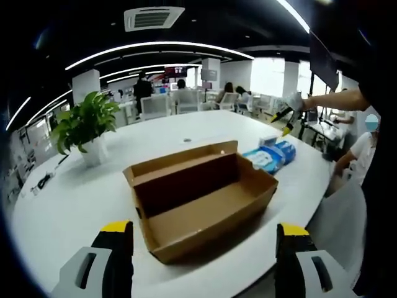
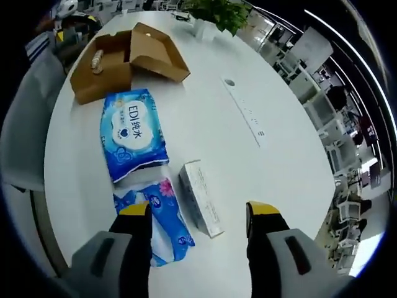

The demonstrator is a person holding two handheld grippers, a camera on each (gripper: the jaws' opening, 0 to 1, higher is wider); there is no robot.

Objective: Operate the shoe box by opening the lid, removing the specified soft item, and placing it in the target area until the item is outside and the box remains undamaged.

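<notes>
The brown cardboard shoe box (image 1: 205, 205) lies on the white table in front of my left gripper (image 1: 203, 233), its lid folded back and its inside looking bare. My left jaws stand open on either side of the box's near end, apart from it. In the right gripper view the box (image 2: 99, 74) is far off at the top left, with a small pale spot in it that I cannot identify. A large blue soft pack (image 2: 133, 133) and a smaller blue pack (image 2: 162, 220) lie below my open right gripper (image 2: 198, 214), beside a white carton (image 2: 201, 197).
A potted plant (image 1: 87, 124) stands at the table's far left. The blue packs (image 1: 273, 155) lie right of the box. A person's gloved hand holds the right gripper (image 1: 285, 118) above them. A grey chair (image 2: 25, 118) stands at the table edge, and a socket strip (image 2: 245, 112) sits in the tabletop.
</notes>
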